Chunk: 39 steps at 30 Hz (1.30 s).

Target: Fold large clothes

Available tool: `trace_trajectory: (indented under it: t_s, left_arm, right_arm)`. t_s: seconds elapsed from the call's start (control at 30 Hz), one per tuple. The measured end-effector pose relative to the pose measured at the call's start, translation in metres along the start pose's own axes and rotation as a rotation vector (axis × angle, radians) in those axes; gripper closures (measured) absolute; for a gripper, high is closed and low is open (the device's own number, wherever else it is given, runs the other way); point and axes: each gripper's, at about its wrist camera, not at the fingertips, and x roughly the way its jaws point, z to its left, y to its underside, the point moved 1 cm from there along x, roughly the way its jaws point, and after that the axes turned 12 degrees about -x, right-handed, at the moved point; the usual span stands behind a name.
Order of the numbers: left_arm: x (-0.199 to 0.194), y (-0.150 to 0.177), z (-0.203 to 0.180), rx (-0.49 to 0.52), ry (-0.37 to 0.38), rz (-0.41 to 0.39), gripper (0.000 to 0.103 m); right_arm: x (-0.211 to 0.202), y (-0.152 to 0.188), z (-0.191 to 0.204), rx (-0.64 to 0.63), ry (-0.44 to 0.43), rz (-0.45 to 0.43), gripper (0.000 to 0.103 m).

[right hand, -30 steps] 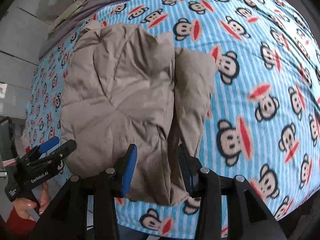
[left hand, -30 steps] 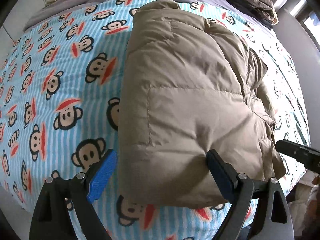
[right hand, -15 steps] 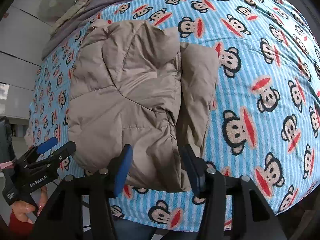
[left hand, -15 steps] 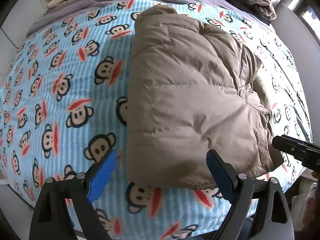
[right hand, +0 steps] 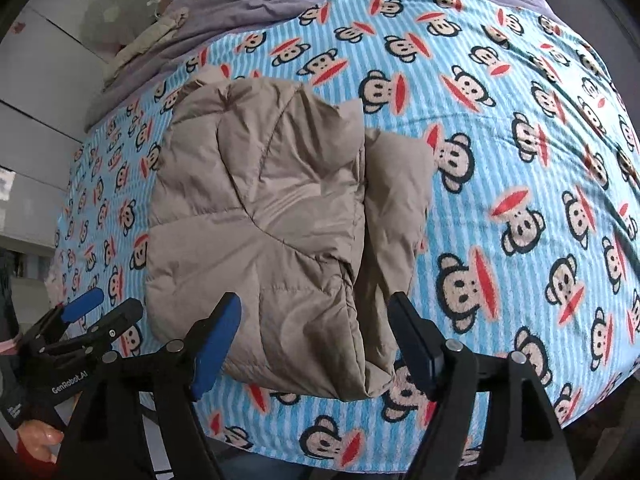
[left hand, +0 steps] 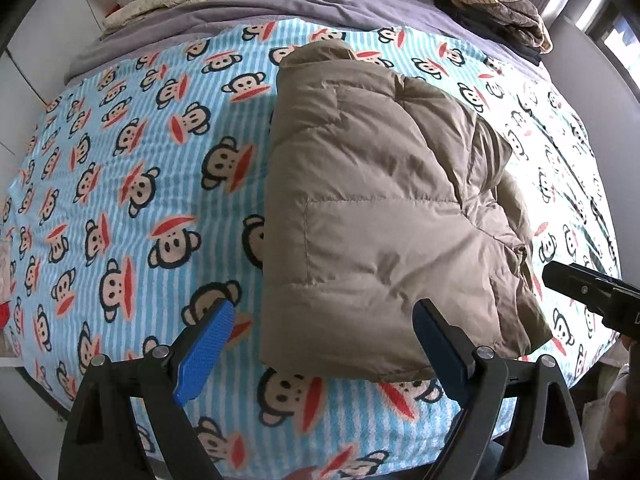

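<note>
A folded beige puffer jacket (left hand: 372, 216) lies on a bed's monkey-print blanket (left hand: 132, 184) (blue-striped), with the left gripper (left hand: 320, 344) spread wide above its near edge and the right gripper (right hand: 316, 332) opening, gripping nothing

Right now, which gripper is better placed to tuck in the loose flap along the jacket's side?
Probably right gripper: its opening jaws frame the loose flap of the jacket.
</note>
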Motion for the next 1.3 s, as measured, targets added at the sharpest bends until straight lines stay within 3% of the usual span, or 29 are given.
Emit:
trace_trajectory:
  t_s: [0.1,0.13,0.47,0.77,1.3]
  left_arm:
    - [-0.005,-0.001,0.000,0.002,-0.022,-0.013,0.010]
    - [-0.007,-0.001,0.000,0.003,-0.036,-0.018,0.000]
    - [-0.049,-0.012,0.002,-0.014,-0.077,-0.169,0.000]
    - [-0.076,-0.023,0.005,-0.043,-0.080,-0.214,0.000]
    - [-0.113,-0.029,0.002,-0.059,-0.090,-0.290,0.000]
  right_arm:
    - [-0.003,-0.002,0.002,0.002,0.013,-0.013,0.023]
    - [-0.005,-0.003,0.003,0.001,0.020,-0.017,0.023]
    - [-0.039,-0.014,0.023,-0.053,0.101,-0.143,0.014]
    - [-0.078,-0.026,0.038,-0.083,0.238,-0.248,0.014]
    - [-0.104,-0.029,0.041,-0.054,0.251,-0.281,0.013]
